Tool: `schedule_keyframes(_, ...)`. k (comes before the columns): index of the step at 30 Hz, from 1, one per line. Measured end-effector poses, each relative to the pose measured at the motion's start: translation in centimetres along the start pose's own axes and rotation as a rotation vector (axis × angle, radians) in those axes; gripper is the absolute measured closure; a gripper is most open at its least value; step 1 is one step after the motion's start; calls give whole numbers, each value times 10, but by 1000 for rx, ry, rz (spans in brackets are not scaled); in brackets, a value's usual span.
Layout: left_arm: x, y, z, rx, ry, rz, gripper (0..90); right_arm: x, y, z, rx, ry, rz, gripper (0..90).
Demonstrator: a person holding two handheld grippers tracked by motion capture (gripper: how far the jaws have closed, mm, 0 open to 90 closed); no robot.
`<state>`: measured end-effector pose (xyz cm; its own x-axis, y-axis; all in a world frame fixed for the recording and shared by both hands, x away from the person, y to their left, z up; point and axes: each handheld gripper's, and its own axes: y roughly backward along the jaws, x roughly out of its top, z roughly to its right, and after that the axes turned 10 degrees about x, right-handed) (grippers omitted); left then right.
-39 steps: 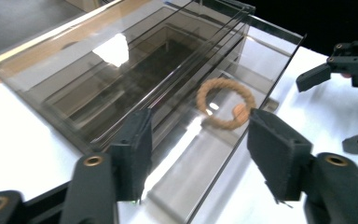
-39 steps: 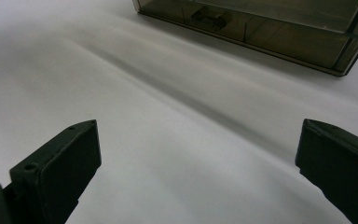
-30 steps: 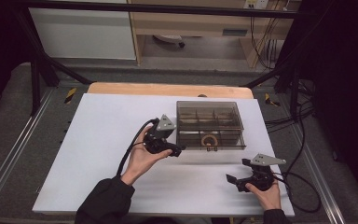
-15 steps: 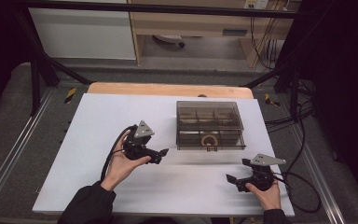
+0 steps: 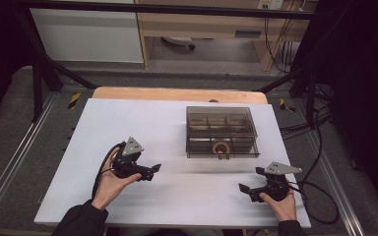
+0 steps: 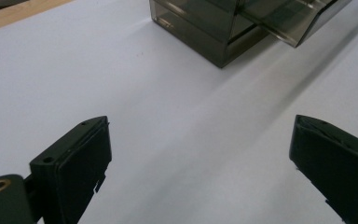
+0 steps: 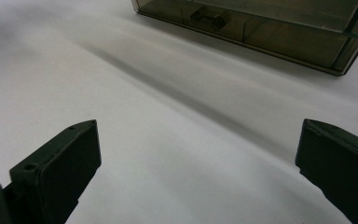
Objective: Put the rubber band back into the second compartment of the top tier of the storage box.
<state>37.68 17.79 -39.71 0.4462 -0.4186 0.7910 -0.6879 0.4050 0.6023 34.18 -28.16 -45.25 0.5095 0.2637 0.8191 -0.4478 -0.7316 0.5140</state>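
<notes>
A smoke-tinted clear box [image 5: 220,129] with inner compartments stands on the white board [image 5: 128,123], right of the middle. An orange-brown ring [image 5: 220,148] lies in its front compartment. My left gripper [image 5: 153,169] hovers low over the board, left of the box and apart from it. It is open, its jaws have just been opening, and nothing is between them. The left gripper view has the wide-apart jaws of the left gripper [image 6: 200,154] over bare board, with a corner of the box [image 6: 223,28] ahead. My right gripper [image 5: 243,191] rests open near the front edge, its fingers pointing left. In the right gripper view the right gripper [image 7: 198,154] is empty too, the box [image 7: 279,32] beyond it.
A strip of wooden tabletop [image 5: 177,93] borders the board at the far side. Black frame posts [image 5: 39,73] and metal rails [image 5: 10,162] flank the table. Cables [image 5: 315,128] hang at the right. A small dark latch [image 7: 209,17] sits on the box front.
The left hand has drawn its gripper away from the box, leftward and toward the near edge, a little lower. The right hand and the box have stayed where they were.
</notes>
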Motion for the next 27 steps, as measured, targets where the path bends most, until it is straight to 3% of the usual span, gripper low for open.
schedule_keyframes(8, -27, 7, -15, 24, 27, -10, 50, 0, 0, 0, 0, 1, -3, 7)
schedule_keyframes(27, -75, 29, -41, 87, 48, -25, 50, 0, 0, 0, 0, -1, -7, 6)
